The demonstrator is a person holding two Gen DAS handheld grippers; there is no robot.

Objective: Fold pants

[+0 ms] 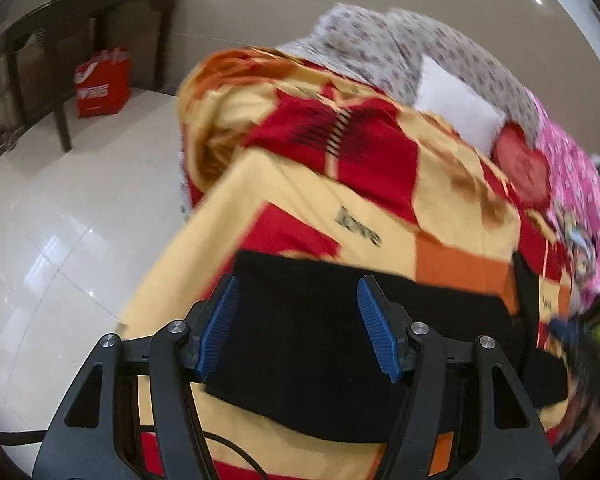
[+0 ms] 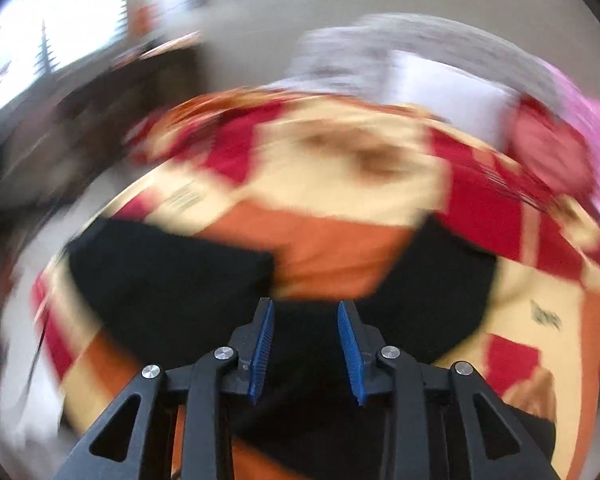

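Right-wrist view heavily smeared: the print on the bedspread is unreadable. The black pants lose their lower part behind the right tool. In the left-wrist view, the pants run off at the right edge, outline soft.

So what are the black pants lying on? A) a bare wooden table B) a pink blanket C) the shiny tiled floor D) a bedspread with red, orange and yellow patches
D: the black pants lie spread on the patchwork bedspread with red, orange and yellow blocks, seen in both wrist views.
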